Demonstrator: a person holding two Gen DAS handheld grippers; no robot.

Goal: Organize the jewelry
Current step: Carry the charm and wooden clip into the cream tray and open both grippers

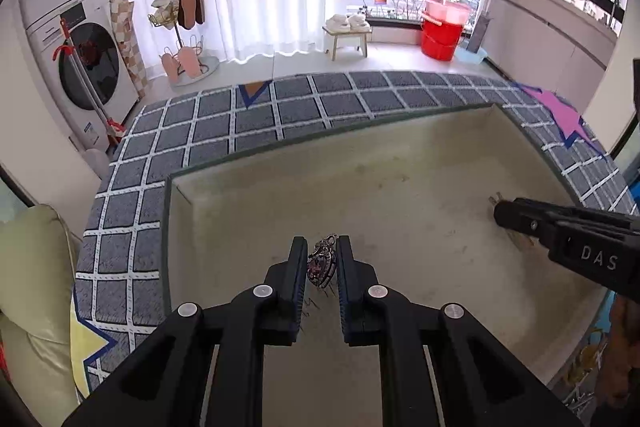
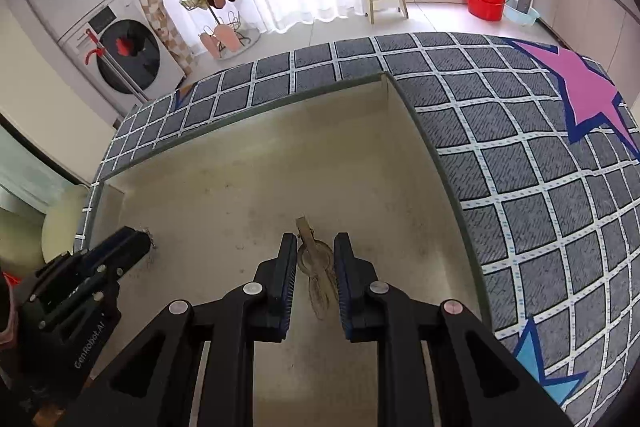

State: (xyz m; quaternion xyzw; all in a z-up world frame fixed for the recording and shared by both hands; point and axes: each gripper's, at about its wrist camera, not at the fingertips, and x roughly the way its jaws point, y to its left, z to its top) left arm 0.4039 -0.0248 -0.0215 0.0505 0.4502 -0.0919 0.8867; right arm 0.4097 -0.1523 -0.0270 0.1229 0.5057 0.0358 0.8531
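A shallow cream tray [image 1: 400,163] with a dark green rim lies on a grey grid-pattern mat; it also shows in the right wrist view [image 2: 248,163]. My left gripper [image 1: 322,247] is shut on a silver heart pendant with dark red stones [image 1: 321,264], low over the tray floor at its left front. My right gripper [image 2: 315,245] is shut on a beige wooden hair clip [image 2: 314,259] over the tray's right part. Each gripper also shows in the other's view, the right one [image 1: 500,213] and the left one [image 2: 140,243].
The grid mat [image 1: 280,115] carries star shapes in pink, yellow and blue. Beyond it stand stacked washing machines [image 1: 76,39], a slipper rack [image 1: 180,39], a small stool [image 1: 348,35], red buckets [image 1: 444,31] and white curtains. A cream sofa [image 1: 28,287] is at left.
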